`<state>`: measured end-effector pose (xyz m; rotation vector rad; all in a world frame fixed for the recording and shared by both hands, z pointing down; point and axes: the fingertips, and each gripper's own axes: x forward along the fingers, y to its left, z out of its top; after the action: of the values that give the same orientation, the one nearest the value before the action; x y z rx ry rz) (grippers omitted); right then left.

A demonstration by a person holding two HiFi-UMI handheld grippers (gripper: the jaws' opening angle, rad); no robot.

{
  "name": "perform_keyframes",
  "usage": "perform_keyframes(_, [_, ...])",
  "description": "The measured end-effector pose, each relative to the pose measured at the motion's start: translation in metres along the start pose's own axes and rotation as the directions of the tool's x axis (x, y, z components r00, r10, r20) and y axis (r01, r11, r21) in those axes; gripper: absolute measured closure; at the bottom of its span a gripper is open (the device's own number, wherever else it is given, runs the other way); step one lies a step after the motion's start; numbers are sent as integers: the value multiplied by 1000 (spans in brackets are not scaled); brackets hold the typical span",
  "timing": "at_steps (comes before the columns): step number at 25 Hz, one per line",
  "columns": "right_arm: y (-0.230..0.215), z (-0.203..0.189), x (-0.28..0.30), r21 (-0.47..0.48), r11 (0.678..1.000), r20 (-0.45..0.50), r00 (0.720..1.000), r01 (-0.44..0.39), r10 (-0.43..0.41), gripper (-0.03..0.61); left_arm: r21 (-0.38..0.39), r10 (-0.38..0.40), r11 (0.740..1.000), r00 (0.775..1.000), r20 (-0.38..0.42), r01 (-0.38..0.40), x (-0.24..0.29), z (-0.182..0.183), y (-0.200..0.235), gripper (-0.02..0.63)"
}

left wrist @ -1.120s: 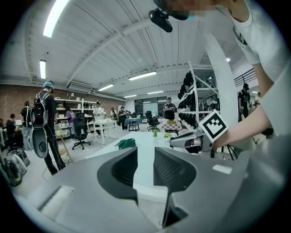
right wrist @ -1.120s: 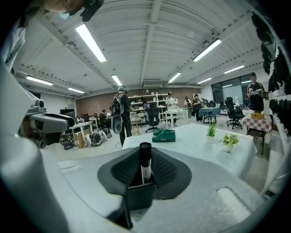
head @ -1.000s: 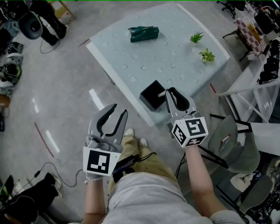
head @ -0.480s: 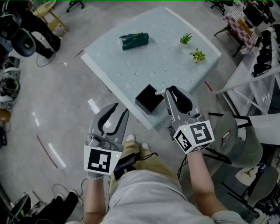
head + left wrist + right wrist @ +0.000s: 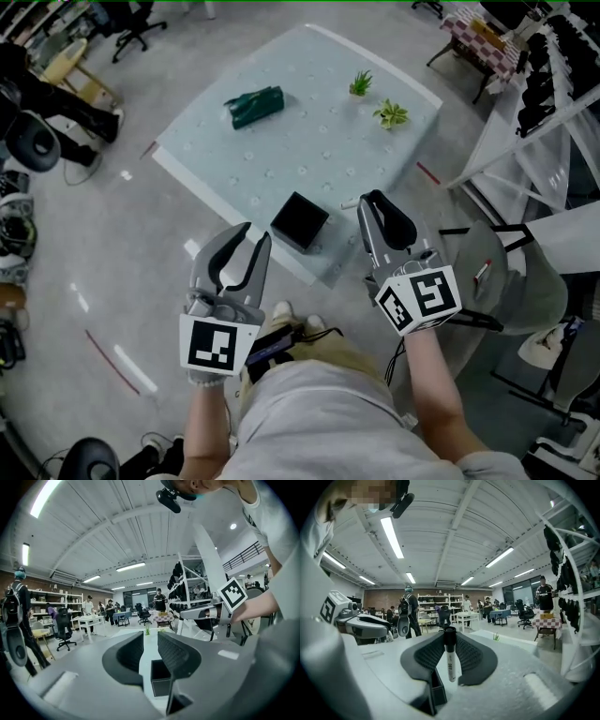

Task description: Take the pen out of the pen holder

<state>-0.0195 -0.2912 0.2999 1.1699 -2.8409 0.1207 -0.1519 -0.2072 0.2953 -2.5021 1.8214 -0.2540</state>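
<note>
Near the table's (image 5: 309,141) closest corner stands the black square holder (image 5: 300,221), just inside the near-left edge, upright, its open top showing a dark interior. The pen (image 5: 450,660) is out of the holder and in the right gripper (image 5: 377,200). Its jaws are partly closed and press on the pen from both sides. In the right gripper view the pen stands upright across the pads, black cap on top and white barrel below. In the head view a short white end (image 5: 348,202) sticks out of that gripper towards the holder, over the table's near-right edge and apart from the holder. The left gripper (image 5: 255,234) is off the table, over the floor short of the near-left edge and beside the holder. Its jaws stand apart and are closing with nothing between the pads; in its own view the holder (image 5: 161,681) shows beyond them, lower down. Farther back, a green pouch (image 5: 254,106) lies towards the table's left corner, and two small plants (image 5: 360,83) (image 5: 390,114) stand near the far-right edge.
</note>
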Motion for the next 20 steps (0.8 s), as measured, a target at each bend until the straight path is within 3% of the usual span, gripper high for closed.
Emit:
perform_keyframes(10, [-31,-10,-43,11,989,-12,989,149,-149,505,25,-114,993,993,23,113,27,7,-23,562])
perform_keyframes(20, [-44,-25,-78,23,972,-41,971,235,-234,505,27,-179,984,984,17,178,42,6,-41,609])
